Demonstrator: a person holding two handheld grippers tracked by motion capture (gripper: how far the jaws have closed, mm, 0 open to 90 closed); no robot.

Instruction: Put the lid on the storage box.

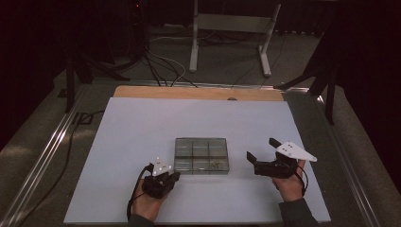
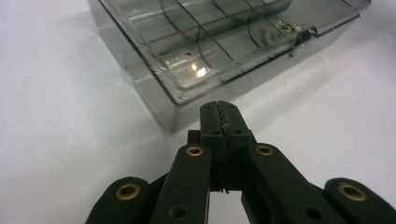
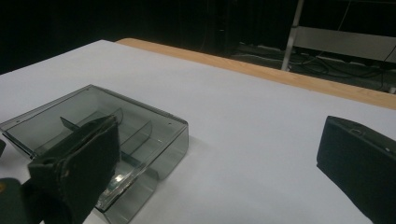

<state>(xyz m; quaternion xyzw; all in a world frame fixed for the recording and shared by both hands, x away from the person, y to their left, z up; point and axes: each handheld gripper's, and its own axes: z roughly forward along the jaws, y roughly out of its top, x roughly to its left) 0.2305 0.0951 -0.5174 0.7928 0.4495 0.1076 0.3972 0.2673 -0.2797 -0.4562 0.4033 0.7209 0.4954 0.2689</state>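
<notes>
A smoky clear compartment box (image 1: 201,154) with its lid down lies on the white table top (image 1: 142,127), in the near middle. Small metal parts (image 1: 216,165) sit in its near right compartment, seen also as small parts (image 2: 292,30) in the left gripper view. My left gripper (image 1: 176,175) is shut with nothing in it, its tip (image 2: 220,112) just short of a corner of the box (image 2: 224,42). My right gripper (image 1: 261,149) rests to the right of the box, open and holding nothing. In the right gripper view its left jaw overlaps the box (image 3: 140,121), and the gripper (image 3: 219,140) spans bare table.
A wooden strip (image 1: 198,92) runs along the table's far edge. Beyond it stand a white metal frame (image 1: 227,28) and loose cables (image 1: 161,66) on the floor. Metal rails (image 1: 52,142) flank the table on both sides.
</notes>
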